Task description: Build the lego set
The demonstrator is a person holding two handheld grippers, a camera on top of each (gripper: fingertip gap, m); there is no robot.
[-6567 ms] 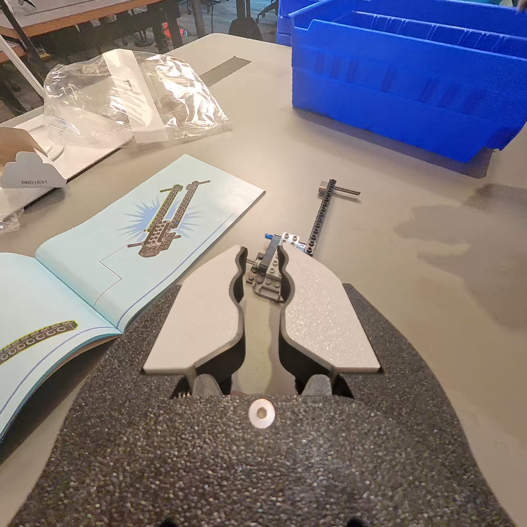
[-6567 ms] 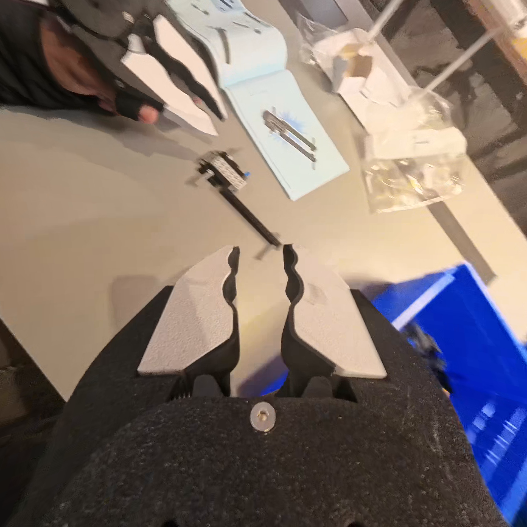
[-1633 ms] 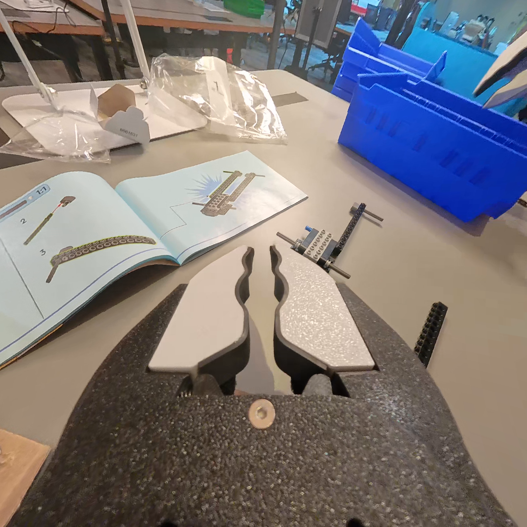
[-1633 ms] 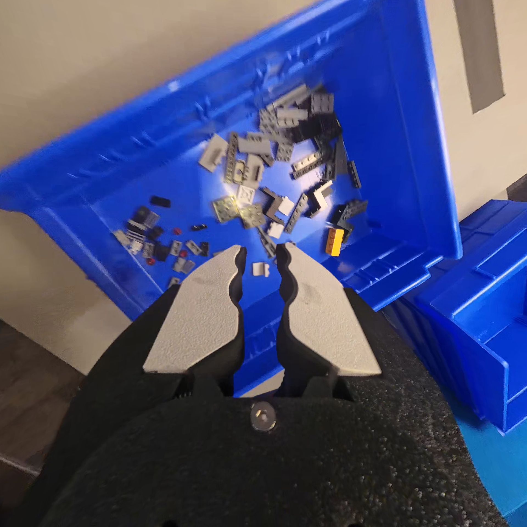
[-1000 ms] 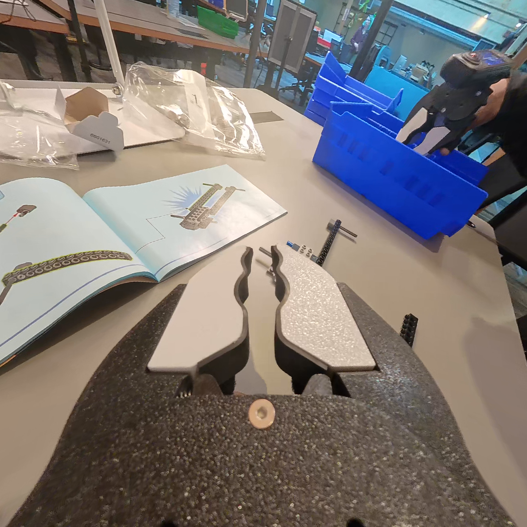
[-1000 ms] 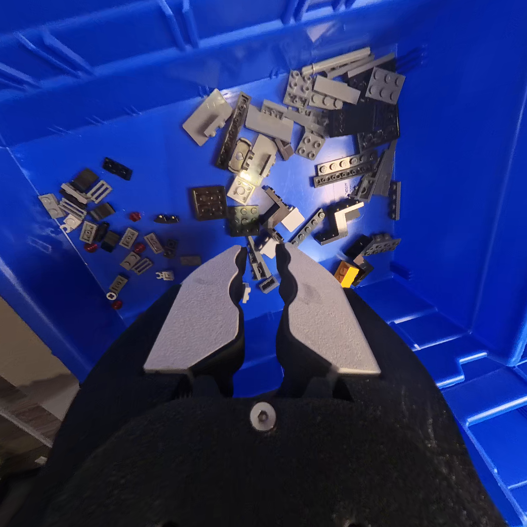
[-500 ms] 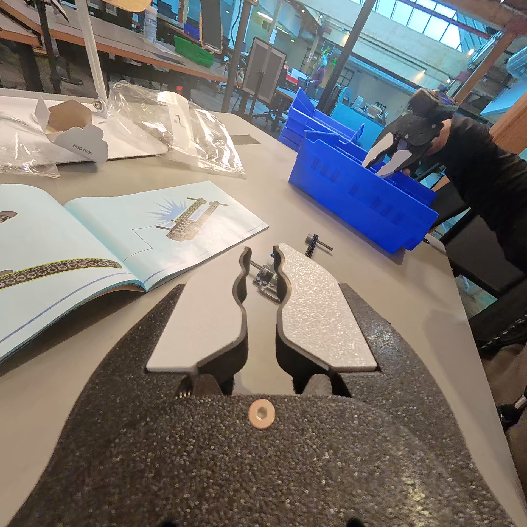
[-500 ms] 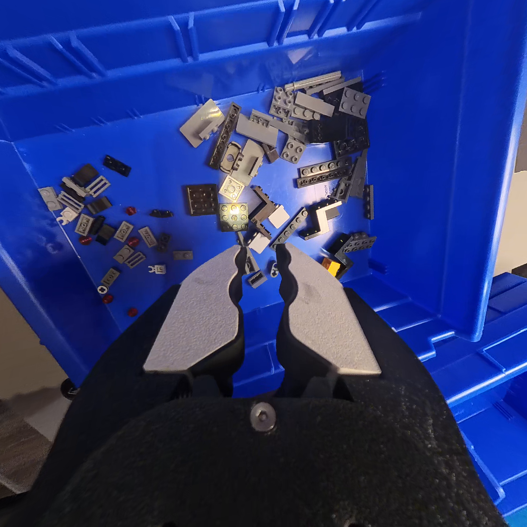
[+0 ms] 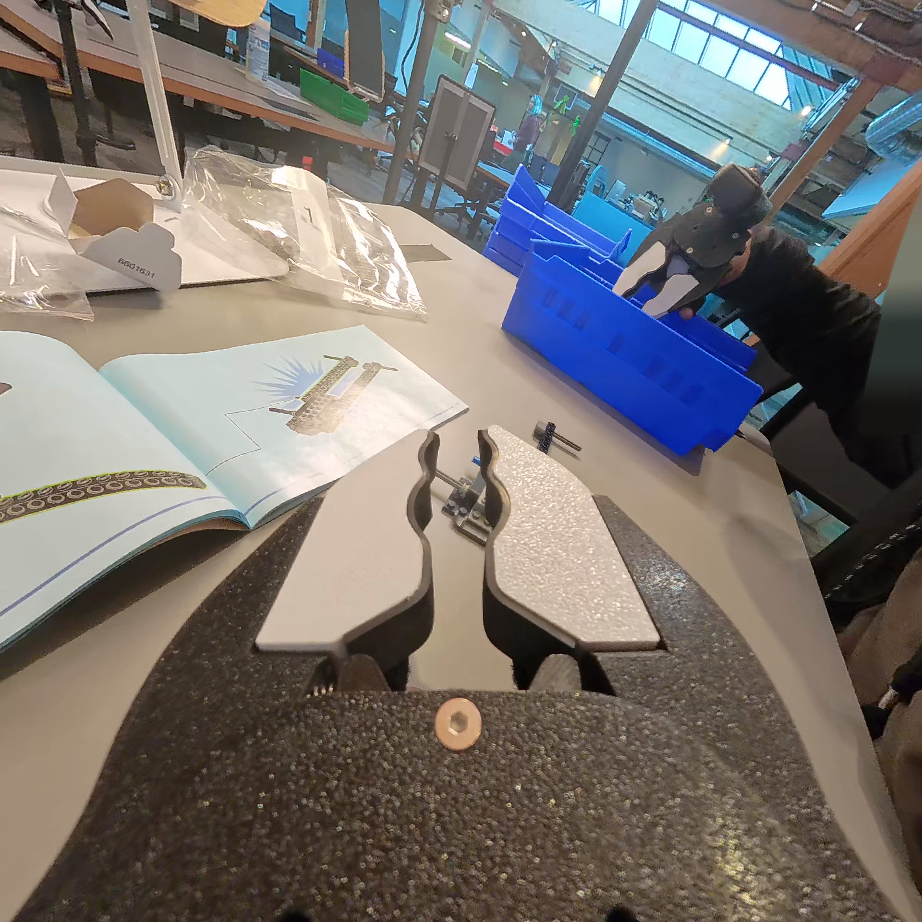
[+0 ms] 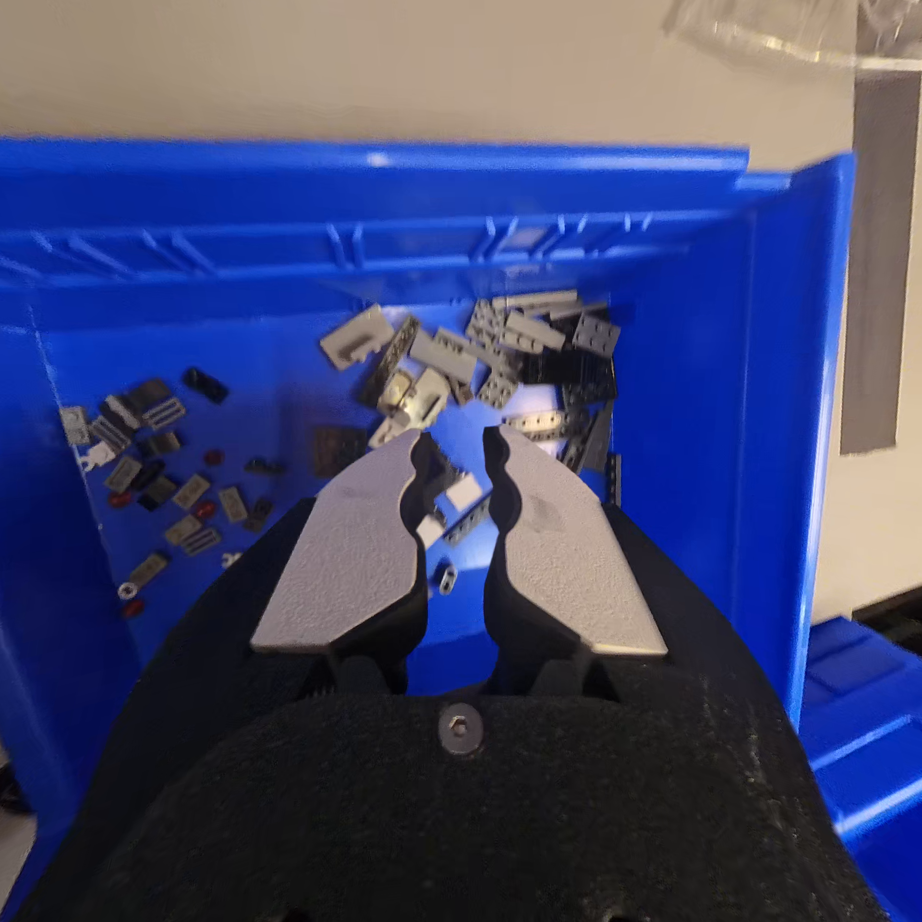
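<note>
Nearest me, in the left wrist view, my left gripper (image 9: 456,439) hangs low over the table (image 9: 648,524) with its fingers parted and gripping nothing. A small grey brick assembly (image 9: 466,504) lies on the table between them, at frame centre. It sits close against the right finger, and I see a clear gap on the left side. I judge it light, stiff and smooth, with a thin axle sticking out that could pop loose. The flat studded plate looks the safest place to pinch, across its sides. Just past the fingertip lies the end of a black beam (image 9: 546,436); I cannot tell whether it joins the assembly. To the left lies an open booklet (image 9: 199,424), with plastic bags (image 9: 299,239) in the upper left. At right stands the blue bin (image 9: 623,359), with my right gripper (image 9: 658,294) over it.

In the right wrist view that gripper (image 10: 451,439) is also parted and empty, above loose bricks (image 10: 499,359) on the bin floor; the view is blurred.
</note>
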